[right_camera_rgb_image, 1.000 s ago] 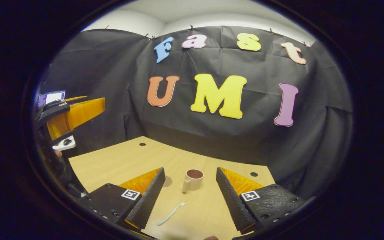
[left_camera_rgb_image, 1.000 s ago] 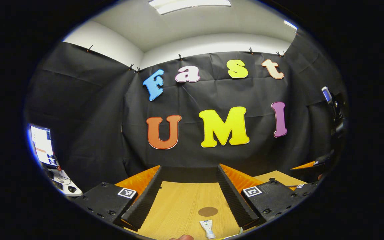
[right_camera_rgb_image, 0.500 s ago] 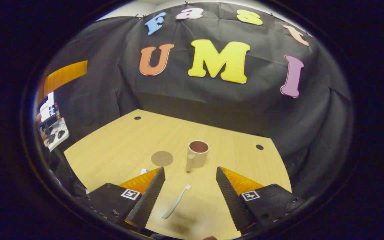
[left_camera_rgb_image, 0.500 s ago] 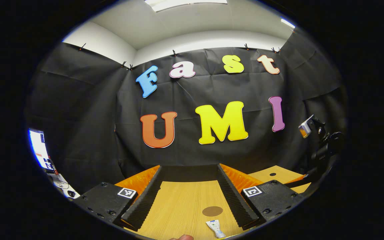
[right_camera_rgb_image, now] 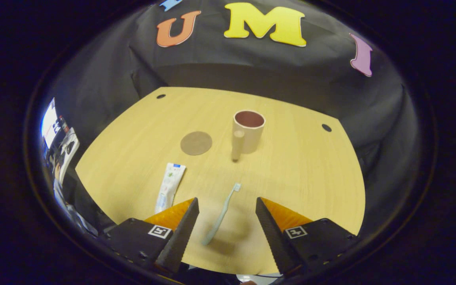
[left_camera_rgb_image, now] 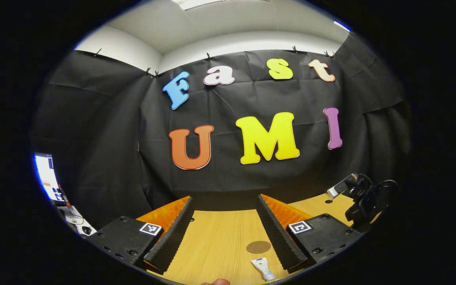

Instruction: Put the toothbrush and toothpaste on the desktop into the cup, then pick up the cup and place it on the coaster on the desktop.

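In the right gripper view a pale toothbrush (right_camera_rgb_image: 221, 214) lies on the wooden desktop (right_camera_rgb_image: 311, 174) between the spread fingers of my right gripper (right_camera_rgb_image: 227, 215), which hovers open above it. A white toothpaste tube (right_camera_rgb_image: 170, 186) lies to its left. Farther back stands a beige cup (right_camera_rgb_image: 247, 130) with its handle toward me, and a round brown coaster (right_camera_rgb_image: 196, 143) lies left of the cup. In the left gripper view my left gripper (left_camera_rgb_image: 225, 233) is open and held level above the desktop, with the coaster (left_camera_rgb_image: 258, 247) and the toothpaste tube (left_camera_rgb_image: 263, 268) low between its fingers.
The right gripper's body with its cable (left_camera_rgb_image: 360, 196) shows at the right edge of the left gripper view. A monitor and desk clutter (right_camera_rgb_image: 56, 136) sit beyond the table's left edge. Small dark holes (right_camera_rgb_image: 326, 128) mark the desktop's far corners.
My right gripper has tilted down and come over the toothbrush, so the whole desktop now shows. The left gripper has drifted slightly; the right gripper's body has sunk lower in its view.
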`<state>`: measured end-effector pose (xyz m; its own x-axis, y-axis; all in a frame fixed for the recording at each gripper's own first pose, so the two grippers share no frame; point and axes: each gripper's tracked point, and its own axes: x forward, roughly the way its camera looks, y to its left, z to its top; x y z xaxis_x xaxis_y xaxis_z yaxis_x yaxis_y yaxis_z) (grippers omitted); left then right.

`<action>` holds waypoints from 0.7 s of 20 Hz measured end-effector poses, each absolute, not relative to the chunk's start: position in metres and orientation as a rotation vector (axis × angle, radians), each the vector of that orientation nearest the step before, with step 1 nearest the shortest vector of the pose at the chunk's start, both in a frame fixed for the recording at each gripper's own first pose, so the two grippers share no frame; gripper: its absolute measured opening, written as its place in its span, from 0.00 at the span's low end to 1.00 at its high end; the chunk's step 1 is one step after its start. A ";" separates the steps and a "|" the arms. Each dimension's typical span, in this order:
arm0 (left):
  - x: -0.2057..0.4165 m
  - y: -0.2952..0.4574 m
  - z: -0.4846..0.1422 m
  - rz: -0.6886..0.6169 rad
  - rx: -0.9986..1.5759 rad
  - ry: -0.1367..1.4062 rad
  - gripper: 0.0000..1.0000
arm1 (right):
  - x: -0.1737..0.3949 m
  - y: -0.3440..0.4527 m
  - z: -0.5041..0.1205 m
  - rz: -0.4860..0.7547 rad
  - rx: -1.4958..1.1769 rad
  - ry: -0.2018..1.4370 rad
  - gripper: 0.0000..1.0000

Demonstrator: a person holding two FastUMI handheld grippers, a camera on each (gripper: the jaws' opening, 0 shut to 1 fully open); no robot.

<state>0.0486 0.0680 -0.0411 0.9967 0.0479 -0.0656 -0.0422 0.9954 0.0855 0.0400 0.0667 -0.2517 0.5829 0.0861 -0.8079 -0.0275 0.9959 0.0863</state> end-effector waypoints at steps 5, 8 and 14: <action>0.050 0.070 -0.048 0.047 0.094 0.091 1.00 | 0.037 0.077 -0.294 0.066 0.083 1.113 0.74; 0.052 0.073 -0.057 0.048 0.089 0.115 1.00 | 0.040 0.076 -0.312 0.043 0.071 1.179 0.73; 0.063 0.083 -0.075 0.049 0.079 0.165 1.00 | 0.043 0.078 -0.339 0.002 0.083 1.299 0.52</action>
